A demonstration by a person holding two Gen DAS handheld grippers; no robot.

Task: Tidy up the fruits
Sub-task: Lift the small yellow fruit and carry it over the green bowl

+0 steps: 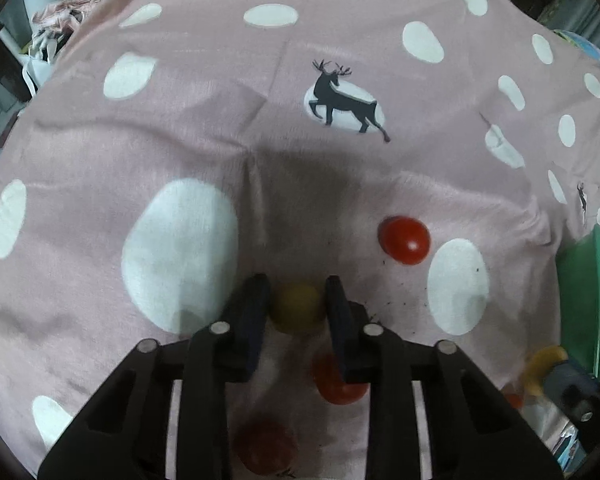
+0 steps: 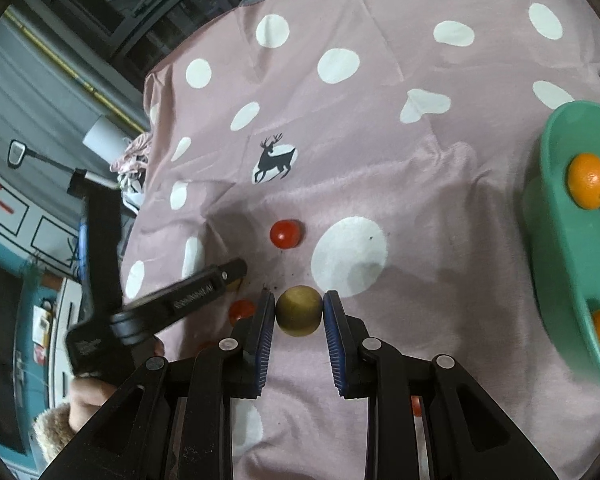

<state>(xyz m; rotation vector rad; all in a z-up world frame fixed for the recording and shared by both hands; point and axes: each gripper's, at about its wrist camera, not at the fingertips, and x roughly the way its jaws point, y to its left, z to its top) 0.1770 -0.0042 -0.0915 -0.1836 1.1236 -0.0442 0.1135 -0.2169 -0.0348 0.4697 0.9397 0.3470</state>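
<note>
Holding oranges [image 2: 588, 180]: the green bowl [image 2: 560, 240].

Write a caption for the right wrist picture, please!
Right gripper pinches a yellow fruit near the green bowl.

Dim, soft indoor light; a shadow pools on the cloth [image 1: 300, 200] just beyond the fingers; fisheye-bent, dark-vignetted edges.

Behind the left claw [image 1: 298, 304], a red fruit [image 1: 340, 384] is half hidden by its right finger, and another [image 1: 266, 450] nearer the camera is blurred. Right of the right claw [image 2: 299, 312], the green bowl [image 2: 560, 240] is cut off by the picture's edge.
</note>
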